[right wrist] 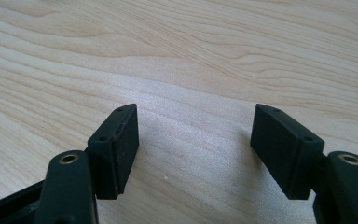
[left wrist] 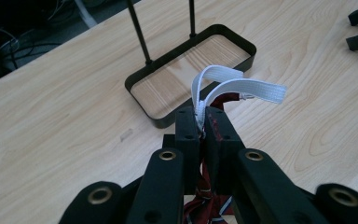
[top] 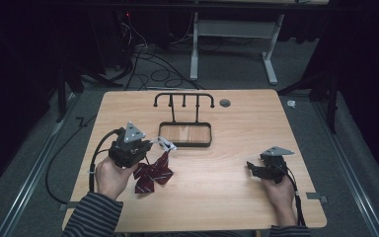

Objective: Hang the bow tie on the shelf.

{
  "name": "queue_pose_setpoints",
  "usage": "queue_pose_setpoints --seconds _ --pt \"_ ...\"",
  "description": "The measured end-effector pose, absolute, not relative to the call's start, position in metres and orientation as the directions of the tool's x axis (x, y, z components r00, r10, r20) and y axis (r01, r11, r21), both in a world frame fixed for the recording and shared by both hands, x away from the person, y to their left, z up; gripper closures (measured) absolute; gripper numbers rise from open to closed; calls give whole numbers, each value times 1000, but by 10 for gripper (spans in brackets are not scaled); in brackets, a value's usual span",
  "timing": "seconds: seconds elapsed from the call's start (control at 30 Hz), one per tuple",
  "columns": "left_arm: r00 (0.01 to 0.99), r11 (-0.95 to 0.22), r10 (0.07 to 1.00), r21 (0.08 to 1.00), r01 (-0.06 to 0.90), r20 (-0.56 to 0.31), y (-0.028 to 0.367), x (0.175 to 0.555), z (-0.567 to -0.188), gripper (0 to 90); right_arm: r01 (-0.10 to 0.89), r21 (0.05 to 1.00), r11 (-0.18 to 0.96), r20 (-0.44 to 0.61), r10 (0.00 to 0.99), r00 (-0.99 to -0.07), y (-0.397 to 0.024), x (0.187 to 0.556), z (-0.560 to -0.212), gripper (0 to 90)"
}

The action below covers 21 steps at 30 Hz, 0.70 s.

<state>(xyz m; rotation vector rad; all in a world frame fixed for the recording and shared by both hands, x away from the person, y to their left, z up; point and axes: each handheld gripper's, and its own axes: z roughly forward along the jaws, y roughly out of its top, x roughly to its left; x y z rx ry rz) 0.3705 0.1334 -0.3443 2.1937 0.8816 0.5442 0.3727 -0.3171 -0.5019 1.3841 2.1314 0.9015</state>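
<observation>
While left gripper (left wrist: 201, 133) pinches strap (left wrist: 233, 86) (upraised), right gripper (right wrist: 193, 149) gapes.

The pale wooden table top (top: 237, 163) is evenly lit from above in the high view, while the surrounding floor and room are left dim to near black, with visible grain and softness throughout. In the left gripper view, the white woven strap (left wrist: 242, 86) is slightly overexposed, and the nearest black parts at the bottom are blurred. In the right gripper view, soft shadows are cast on the wood beside the jaws.
</observation>
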Motion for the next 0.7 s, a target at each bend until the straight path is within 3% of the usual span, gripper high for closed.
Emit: queue_pose_setpoints --seconds 0.7 --pt "709 -573 675 749 332 202 110 394 -312 845 627 724 287 -14 915 -403 -317 373 -502 338"
